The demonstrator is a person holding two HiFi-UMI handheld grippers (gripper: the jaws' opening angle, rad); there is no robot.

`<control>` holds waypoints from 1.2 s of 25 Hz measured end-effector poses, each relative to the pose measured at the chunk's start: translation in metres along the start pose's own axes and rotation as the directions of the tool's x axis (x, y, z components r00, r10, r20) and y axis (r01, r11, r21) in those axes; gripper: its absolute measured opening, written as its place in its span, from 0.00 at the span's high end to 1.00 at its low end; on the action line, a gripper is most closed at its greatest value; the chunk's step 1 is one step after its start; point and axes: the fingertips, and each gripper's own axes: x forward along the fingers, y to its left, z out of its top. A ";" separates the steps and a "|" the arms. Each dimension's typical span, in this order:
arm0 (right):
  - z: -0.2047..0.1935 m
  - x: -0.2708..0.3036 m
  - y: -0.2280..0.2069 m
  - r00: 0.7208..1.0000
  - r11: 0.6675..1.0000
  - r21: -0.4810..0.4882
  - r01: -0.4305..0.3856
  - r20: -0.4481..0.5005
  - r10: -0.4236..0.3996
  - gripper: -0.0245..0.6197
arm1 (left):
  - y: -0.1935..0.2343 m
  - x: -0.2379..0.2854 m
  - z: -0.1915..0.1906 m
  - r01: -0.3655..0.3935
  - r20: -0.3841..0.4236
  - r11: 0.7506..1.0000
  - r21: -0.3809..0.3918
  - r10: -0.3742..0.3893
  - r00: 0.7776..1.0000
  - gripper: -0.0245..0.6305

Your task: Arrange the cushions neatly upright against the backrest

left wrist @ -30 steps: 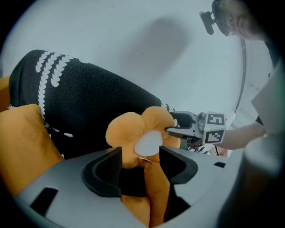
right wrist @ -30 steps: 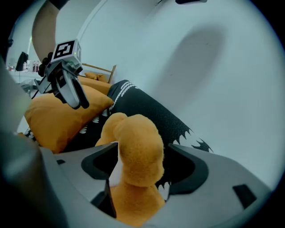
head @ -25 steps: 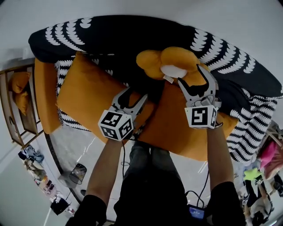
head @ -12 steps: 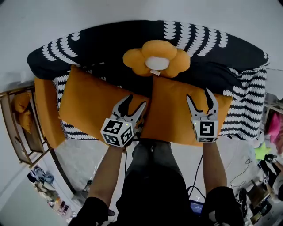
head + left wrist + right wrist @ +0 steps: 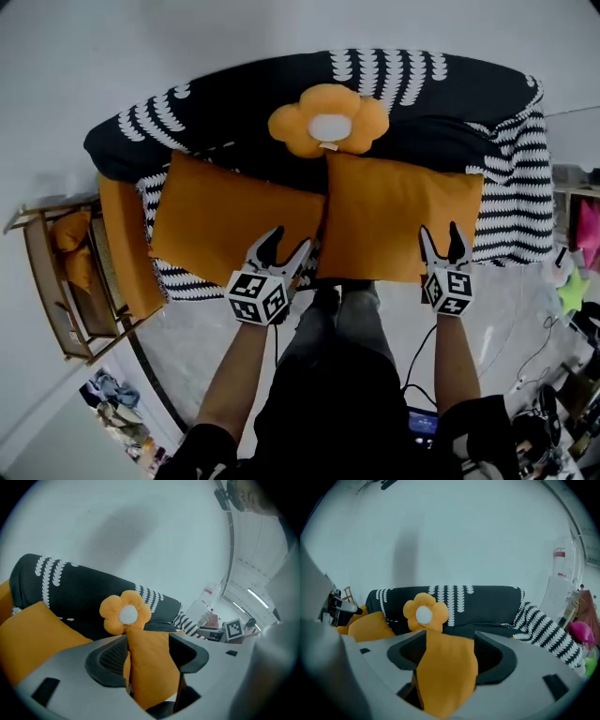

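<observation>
Left gripper: spread, pinching nothing, poised at the near edge of the left orange cushion, in front of and left of the flower cushion. Right gripper: likewise apart and empty, in front of and right of the flower cushion, with jaws just now closing a little. Only the right orange cushion shows through the gap, with no pad pressing on it.

Flower cushion: upright and centred against the backrest. Left orange cushion: nearer than the flower cushion and off to its left, slightly askew. Right orange cushion: just below and right of the flower cushion, top edge touching it or nearly so. Hard to tell whether flat or already leaning back.

Handling, as a judgement: light, soft, squashy, cloth not slippery, nothing fragile. Likely to sag or fold if lifted by one corner. Best taken along the upper edge, or with one gripper at each side edge, biting a good fold of cover and filling. Probably needs a nudge at the base to stay propped.

Against a second ago: flower cushion no longer pinched and crumpled in the right gripper, now standing free. Both grippers drawn back from over the cushions to the near edges.
</observation>
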 end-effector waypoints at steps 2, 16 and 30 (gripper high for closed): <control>-0.013 -0.011 -0.009 1.000 1.000 0.001 0.024 -0.018 -0.024 0.45 | -0.003 -0.002 -0.007 0.000 -0.007 1.000 -0.008 -0.001 1.000 0.51; -0.069 -0.008 -0.106 0.985 0.984 0.082 0.158 -0.081 -0.151 0.45 | -0.027 0.090 -0.040 0.007 -0.112 1.000 0.029 -0.004 0.994 0.46; -0.123 0.058 -0.224 0.964 0.984 0.129 0.122 -0.251 -0.086 0.39 | 0.005 0.197 -0.068 -0.156 -0.205 0.988 0.006 0.154 0.966 0.38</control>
